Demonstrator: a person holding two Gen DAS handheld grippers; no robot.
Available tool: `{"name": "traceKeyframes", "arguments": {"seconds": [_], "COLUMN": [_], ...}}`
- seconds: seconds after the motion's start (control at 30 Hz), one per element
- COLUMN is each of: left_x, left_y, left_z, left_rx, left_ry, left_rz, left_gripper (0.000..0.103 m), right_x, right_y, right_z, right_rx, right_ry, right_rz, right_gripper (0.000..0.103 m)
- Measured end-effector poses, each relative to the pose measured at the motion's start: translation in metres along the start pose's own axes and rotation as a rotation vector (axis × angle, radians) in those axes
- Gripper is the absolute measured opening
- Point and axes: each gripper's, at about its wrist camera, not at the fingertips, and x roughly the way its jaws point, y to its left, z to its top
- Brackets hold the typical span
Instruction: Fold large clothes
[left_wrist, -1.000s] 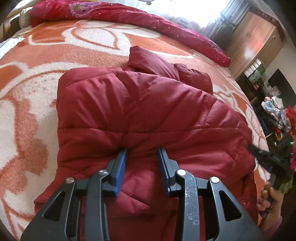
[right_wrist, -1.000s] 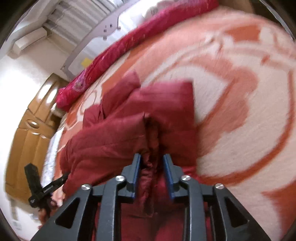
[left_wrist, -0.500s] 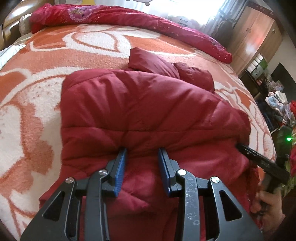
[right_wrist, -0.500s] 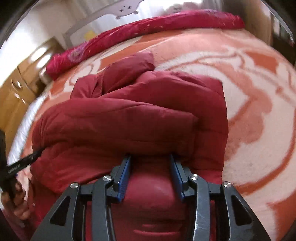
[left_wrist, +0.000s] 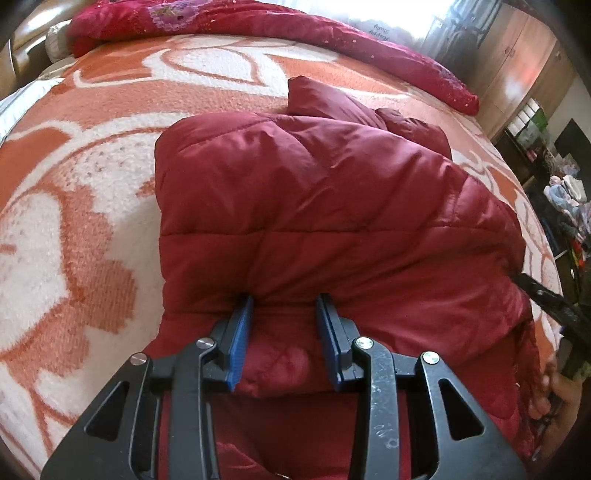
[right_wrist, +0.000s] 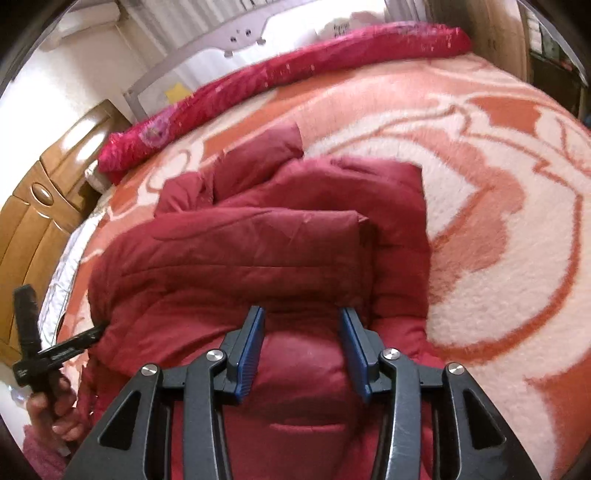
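Dark red quilted puffer jacket (left_wrist: 332, 206) lying folded on orange-and-white floral blanket (left_wrist: 74, 206), filling centre of left wrist frame; same jacket (right_wrist: 258, 258) centre of right wrist frame, folded layer on top, hood or collar bunched at upper centre. Blanket (right_wrist: 498, 221) covering right half of that frame.

Left gripper (left_wrist: 284, 306) at bottom centre of its frame, blue pads (left_wrist: 240, 343) spread apart, tips pressed against near fold of jacket, puffy fabric bulging between them but not pinched. Released, no grasp.

Right gripper (right_wrist: 301, 317) at bottom centre of its frame, blue pads (right_wrist: 251, 350) wide apart, jacket fabric swelling up between them, tips at edge of upper folded layer. Released too, nothing clamped.

Right gripper also seen at right edge of left wrist frame, black, touching jacket side, hand (left_wrist: 557, 395) below it. Left gripper seen at lower left of right wrist frame, hand (right_wrist: 55, 417) gripping handle.

Crimson patterned quilt (left_wrist: 258, 22) rolled along top of frame, far edge of bed. Wooden wardrobe (right_wrist: 33, 206) at left of right wrist frame.
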Motion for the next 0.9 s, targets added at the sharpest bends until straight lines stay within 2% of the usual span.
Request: {"name": "traceKeyframes", "arguments": {"seconds": [0.1, 0.17, 0.27, 0.53, 0.77, 0.9], "left_x": [0.001, 0.0, -0.01, -0.035, -0.063, -0.078], "left_y": [0.001, 0.001, 0.006, 0.017, 0.029, 0.036], "left_z": [-0.001, -0.001, -0.004, -0.019, -0.044, -0.06], "left_rx": [-0.004, -0.013, -0.036, -0.091, -0.135, -0.143], "left_ry": [-0.004, -0.005, -0.016, -0.031, -0.039, -0.048], "left_rz": [-0.005, -0.013, -0.025, -0.03, -0.047, -0.044], "left_gripper": [0.034, 0.034, 0.034, 0.036, 0.036, 0.036], "right_x": [0.012, 0.026, 0.029, 0.028, 0.025, 0.008], "right_y": [-0.003, -0.009, -0.015, -0.013, -0.014, -0.016], "right_z": [-0.004, -0.01, -0.01, -0.012, -0.012, -0.011], "right_rx": [-0.017, -0.023, 0.011, 0.002, 0.011, 0.047], "right_ry": [0.054, 0.084, 0.085, 0.087, 0.08, 0.062], "right_rz": [-0.051, -0.046, -0.021, -0.031, -0.022, 0.002], "right_gripper": [0.046, 0.047, 0.048, 0.048, 0.048, 0.051]}}
